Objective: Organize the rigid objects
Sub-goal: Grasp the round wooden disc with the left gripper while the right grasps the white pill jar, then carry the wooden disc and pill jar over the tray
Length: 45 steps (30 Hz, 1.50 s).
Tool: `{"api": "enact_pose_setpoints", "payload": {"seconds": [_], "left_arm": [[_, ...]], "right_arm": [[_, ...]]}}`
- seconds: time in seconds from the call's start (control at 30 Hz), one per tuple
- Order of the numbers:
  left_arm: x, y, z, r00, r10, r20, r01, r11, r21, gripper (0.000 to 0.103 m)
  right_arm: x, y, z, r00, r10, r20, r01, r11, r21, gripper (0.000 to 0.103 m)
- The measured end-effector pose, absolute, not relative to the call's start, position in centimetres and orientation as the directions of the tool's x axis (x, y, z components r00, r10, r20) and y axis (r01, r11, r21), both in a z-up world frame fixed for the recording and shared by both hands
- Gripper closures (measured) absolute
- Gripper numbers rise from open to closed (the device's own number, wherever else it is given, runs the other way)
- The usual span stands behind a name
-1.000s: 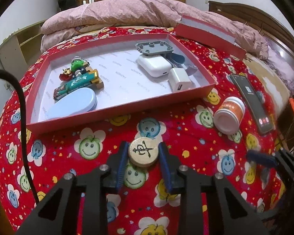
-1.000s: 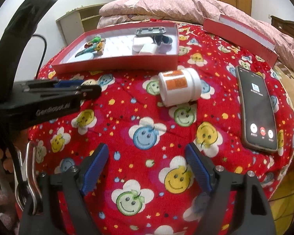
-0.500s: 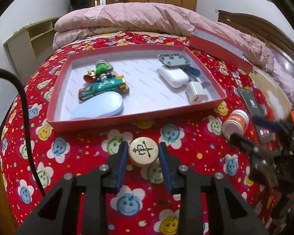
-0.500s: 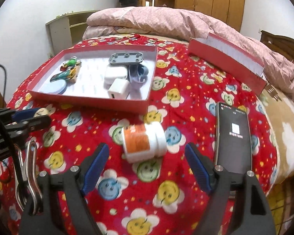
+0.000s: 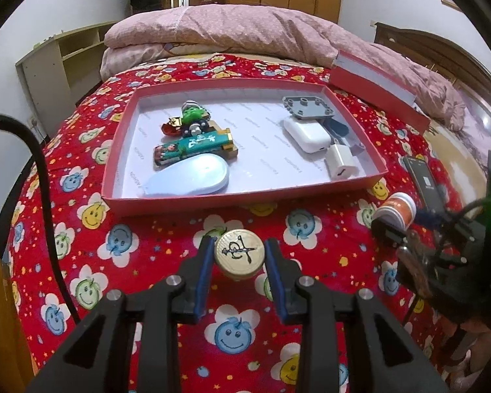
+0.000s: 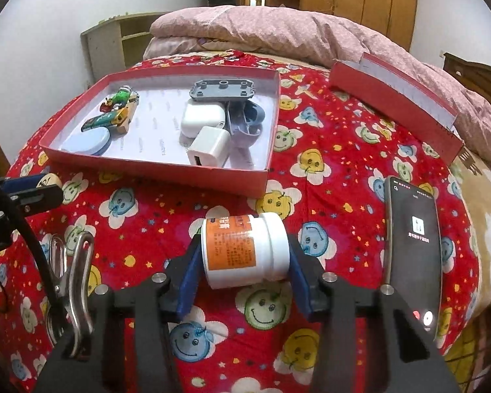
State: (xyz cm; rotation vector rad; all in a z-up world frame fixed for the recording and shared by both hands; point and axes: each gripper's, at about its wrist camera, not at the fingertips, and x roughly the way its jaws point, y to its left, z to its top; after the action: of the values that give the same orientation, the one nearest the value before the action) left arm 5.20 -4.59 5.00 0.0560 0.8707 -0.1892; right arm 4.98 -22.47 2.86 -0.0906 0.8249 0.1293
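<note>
Left gripper (image 5: 239, 257) clamps a round chess piece (image 5: 239, 253) above the quilt, red tray (image 5: 242, 198) at 12 o'clock. Right gripper (image 6: 244, 255) jaws have just been closing; pads now grasp the white bottle (image 6: 245, 249) lying on its side, phone (image 6: 412, 249) at 3 o'clock.

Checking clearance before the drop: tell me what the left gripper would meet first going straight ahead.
Probably the near wall of the red tray, directly ahead of the left gripper and its chess piece; depth is uncertain.
</note>
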Motion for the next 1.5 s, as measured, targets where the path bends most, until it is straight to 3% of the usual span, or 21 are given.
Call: {"api": "enact_pose_setpoints", "payload": {"seconds": [0.53, 1.5], "left_arm": [[5.5, -2.6, 8.1, 0.659, -0.106, -0.745, 0.125, 0.992, -0.031, 0.07], [9.3, -2.3, 9.0, 0.674, -0.136, -0.727, 0.135, 0.989, -0.059, 0.07]], "right_arm": [[4.1, -22.3, 5.2, 0.656, 0.182, -0.732, -0.173, 0.981, 0.089, 0.054], [7.1, -19.6, 7.8, 0.65, 0.245, -0.719, -0.241, 0.964, 0.112, 0.054]]}}
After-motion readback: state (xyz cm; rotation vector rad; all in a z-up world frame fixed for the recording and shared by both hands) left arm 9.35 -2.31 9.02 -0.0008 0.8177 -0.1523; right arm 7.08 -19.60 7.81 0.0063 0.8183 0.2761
